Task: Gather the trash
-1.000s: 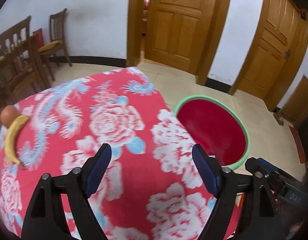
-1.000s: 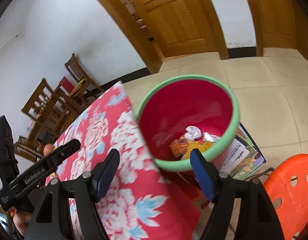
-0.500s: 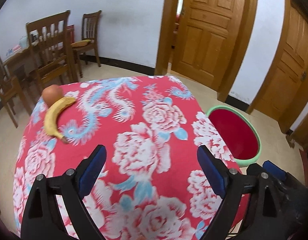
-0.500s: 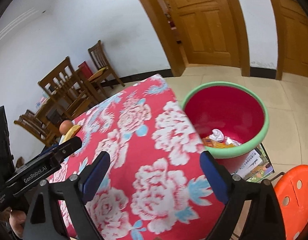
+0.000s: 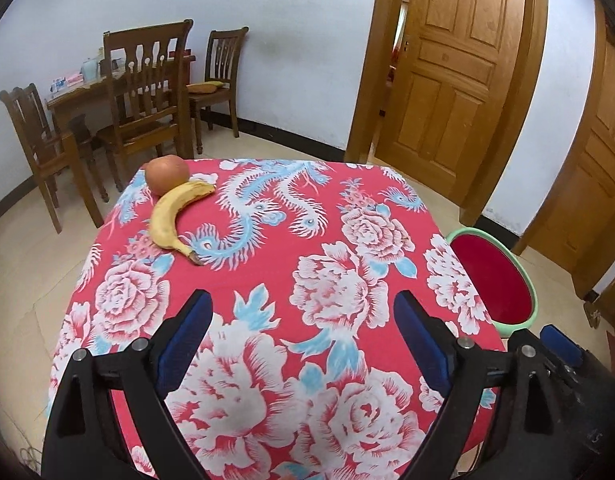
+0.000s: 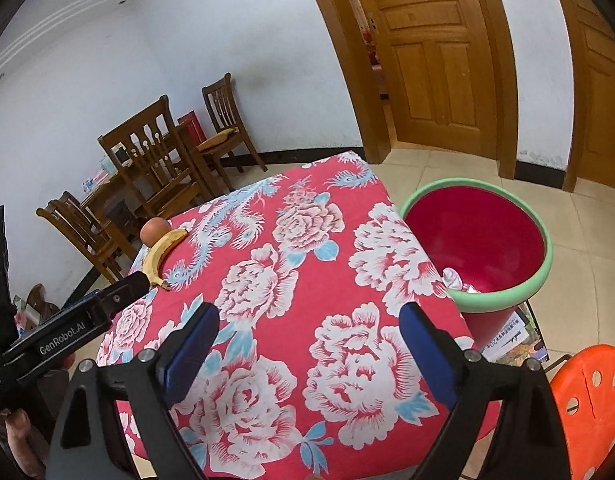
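A red bin with a green rim stands on the floor at the table's right side; it also shows in the left wrist view. White crumpled trash lies inside it. The table wears a red flowered cloth. My left gripper is open and empty above the table's near part. My right gripper is open and empty above the near right part of the table. The left gripper's body shows at the left in the right wrist view.
A banana and an apple lie at the table's far left corner. Wooden chairs and a dining table stand behind. An orange stool and papers sit beside the bin. Wooden doors are at the back.
Both grippers have pulled back and up from the bin toward the near side of the table. The banana and apple have come into fuller view. Both stay open.
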The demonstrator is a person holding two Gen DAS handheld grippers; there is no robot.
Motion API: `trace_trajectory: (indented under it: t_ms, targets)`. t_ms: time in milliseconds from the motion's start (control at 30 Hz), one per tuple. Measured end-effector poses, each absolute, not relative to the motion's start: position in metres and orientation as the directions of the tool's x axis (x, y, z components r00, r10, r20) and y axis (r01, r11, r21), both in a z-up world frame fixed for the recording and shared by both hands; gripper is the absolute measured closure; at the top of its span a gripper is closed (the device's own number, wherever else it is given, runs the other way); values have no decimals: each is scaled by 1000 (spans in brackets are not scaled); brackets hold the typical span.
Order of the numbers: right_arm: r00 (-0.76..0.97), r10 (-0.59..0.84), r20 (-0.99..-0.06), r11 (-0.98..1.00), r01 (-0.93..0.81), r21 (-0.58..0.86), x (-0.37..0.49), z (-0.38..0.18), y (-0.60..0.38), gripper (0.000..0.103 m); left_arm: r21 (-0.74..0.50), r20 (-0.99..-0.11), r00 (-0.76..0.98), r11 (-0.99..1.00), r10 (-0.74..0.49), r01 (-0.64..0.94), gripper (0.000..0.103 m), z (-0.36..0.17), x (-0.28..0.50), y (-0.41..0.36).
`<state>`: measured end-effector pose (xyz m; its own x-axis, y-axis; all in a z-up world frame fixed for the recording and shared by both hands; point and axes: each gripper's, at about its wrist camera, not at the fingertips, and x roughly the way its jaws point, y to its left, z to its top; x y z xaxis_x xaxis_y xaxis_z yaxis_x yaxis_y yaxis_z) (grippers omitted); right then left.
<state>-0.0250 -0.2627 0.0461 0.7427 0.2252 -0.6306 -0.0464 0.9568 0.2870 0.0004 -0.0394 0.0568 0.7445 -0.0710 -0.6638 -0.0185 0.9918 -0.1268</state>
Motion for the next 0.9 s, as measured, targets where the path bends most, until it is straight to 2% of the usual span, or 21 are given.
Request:
trace_trajectory:
  t_ms: [900]
  targets:
    - [753,222,-619,959,-54,278,-33,50,-257,10,-132,-640,765,991,-64,-28,12,56,-6,-33]
